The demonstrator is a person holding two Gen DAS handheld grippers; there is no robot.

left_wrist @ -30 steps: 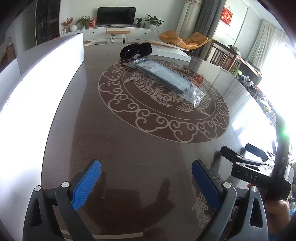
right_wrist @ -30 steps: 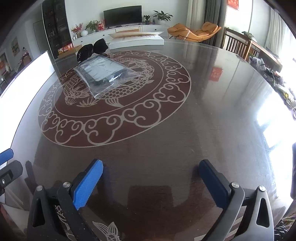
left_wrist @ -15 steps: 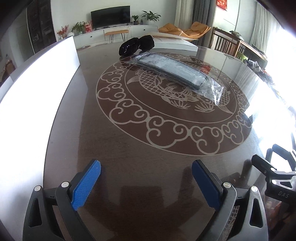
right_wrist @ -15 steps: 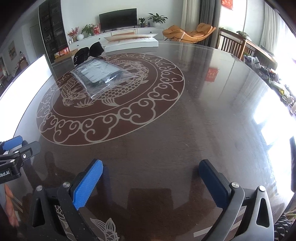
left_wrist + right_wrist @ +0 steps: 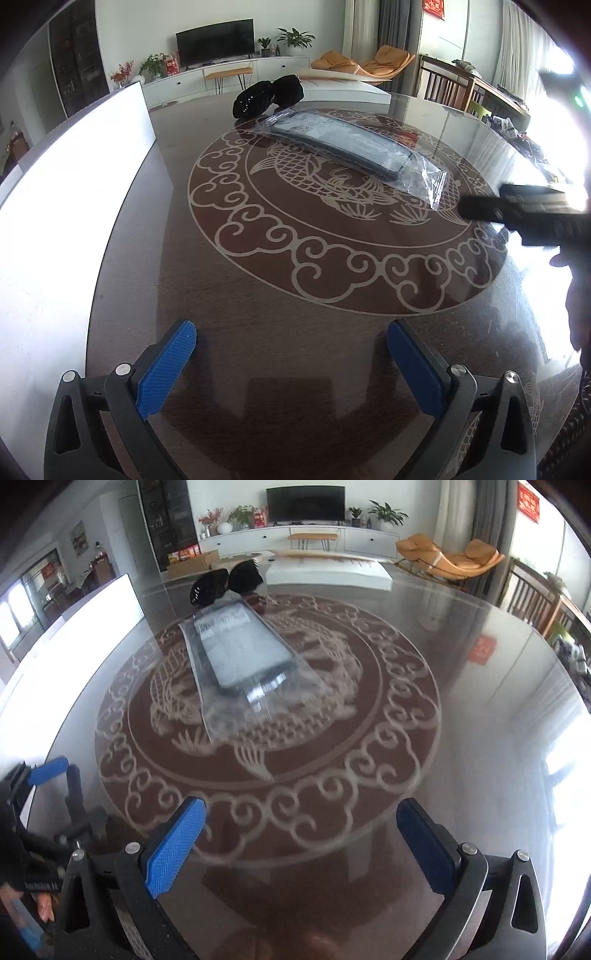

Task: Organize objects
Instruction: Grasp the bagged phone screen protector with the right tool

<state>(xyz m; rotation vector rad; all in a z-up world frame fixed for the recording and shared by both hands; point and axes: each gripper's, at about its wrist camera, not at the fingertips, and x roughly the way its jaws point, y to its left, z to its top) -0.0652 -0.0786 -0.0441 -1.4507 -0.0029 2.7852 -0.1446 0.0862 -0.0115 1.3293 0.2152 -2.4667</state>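
Both claws are spread wide and hold nothing: the left claw [image 5: 291, 360] and right claw [image 5: 301, 834] hover low over the near part of the surface [image 5: 258, 314]. The bagged phone case [image 5: 242, 651] lies in the upper middle of the right wrist view, its far end just beside the black sunglasses [image 5: 225, 579]. The reach seems to be the step in hand. Approach low, straddle the bag's near edge squarely, and pinch plastic, which will likely slip on the glossy top.

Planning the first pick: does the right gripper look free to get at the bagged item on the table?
Probably yes: the right gripper is open, and only bare table lies before the bagged item.
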